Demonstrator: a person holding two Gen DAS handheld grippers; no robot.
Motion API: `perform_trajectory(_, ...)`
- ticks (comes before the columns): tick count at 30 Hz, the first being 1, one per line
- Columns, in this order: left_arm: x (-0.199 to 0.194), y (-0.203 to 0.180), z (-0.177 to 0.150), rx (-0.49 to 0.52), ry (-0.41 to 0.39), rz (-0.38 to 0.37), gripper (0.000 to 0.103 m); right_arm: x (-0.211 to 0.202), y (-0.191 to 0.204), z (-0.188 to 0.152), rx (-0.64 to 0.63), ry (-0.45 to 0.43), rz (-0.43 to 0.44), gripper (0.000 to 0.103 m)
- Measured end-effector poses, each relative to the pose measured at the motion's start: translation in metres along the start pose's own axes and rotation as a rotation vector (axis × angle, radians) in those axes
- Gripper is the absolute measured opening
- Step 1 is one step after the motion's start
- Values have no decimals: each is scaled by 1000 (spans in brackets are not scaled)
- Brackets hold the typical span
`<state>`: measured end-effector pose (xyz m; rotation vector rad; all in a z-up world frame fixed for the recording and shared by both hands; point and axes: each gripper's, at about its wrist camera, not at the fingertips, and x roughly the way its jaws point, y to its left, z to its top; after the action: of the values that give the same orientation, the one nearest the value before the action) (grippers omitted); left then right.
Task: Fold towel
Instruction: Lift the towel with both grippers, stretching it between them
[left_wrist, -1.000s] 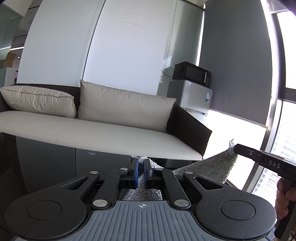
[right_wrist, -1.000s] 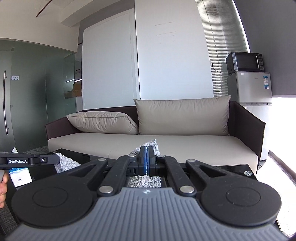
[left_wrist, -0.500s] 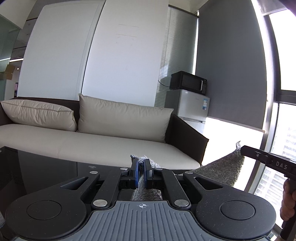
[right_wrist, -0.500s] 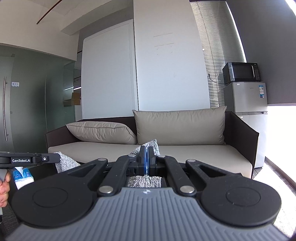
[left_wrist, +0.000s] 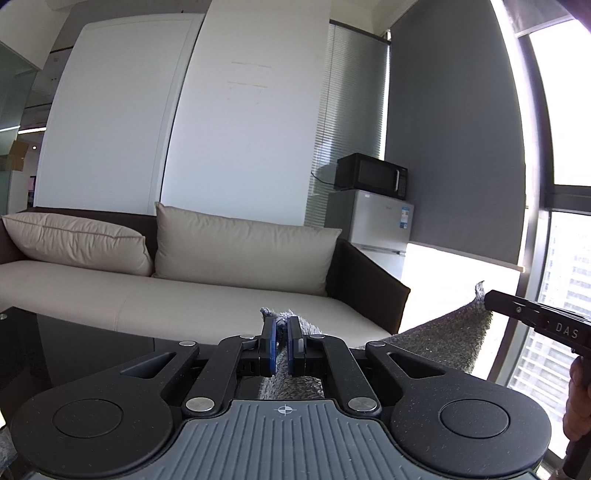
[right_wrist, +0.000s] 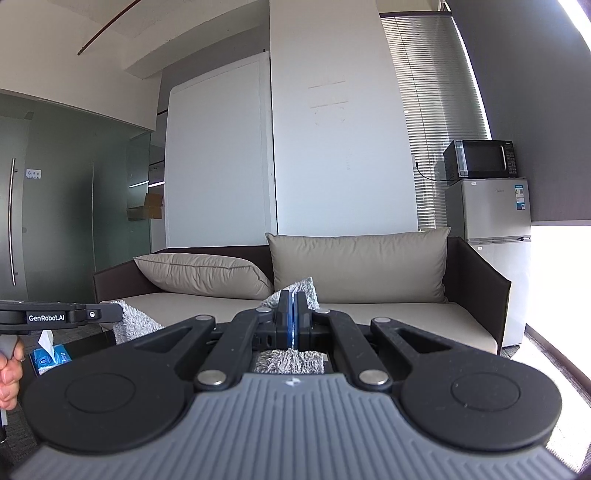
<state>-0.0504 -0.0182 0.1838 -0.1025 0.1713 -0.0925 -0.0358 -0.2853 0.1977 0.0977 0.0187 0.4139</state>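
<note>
So the grey shaggy towel (left_wrist: 448, 338) is up in the air in front of the beige leather sofa (left_wrist: 207, 306) with the dark brown frame, held by a corner on each side. The left gripper (left_wrist: 282, 332) has its blue pads pressed together on one corner, a bit of grey fluff poking out past the tips, and from there the cloth stretches off to the right, where the right gripper (left_wrist: 491, 301) shows up as a black bar pinching the far corner, with a bit of the person's hand (left_wrist: 578, 402) under it. In the right wrist view it's the same story mirrored: the right gripper has its jaws clamped tight on the towel, a pointed tip of it sticking up above the pads against the sofa's big back cushion (right_wrist: 360, 266). The left gripper comes in from the left edge there, holding its own fluffy corner in front of the sofa's left end. A blue tissue pack (right_wrist: 48, 356) sits low, left of the sofa, on a dark surface. To the right of the sofa there's a small silver fridge (right_wrist: 487, 218) with a black microwave (right_wrist: 480, 158) on top.
</note>
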Motion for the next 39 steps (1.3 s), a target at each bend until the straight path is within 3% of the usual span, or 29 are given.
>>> perform_trajectory(7, -12, -3, 6, -4, -15, -11, 5, -15, 5, 7, -6, 1, 1, 0)
perform_trajectory(13, -2, -3, 0, 2, 18, 3, 5, -12, 5, 5, -2, 15, -4, 0)
perform_trajectory(39, 87, 24, -32, 5, 92, 22, 5, 78, -32, -48, 40, 120, -54, 0)
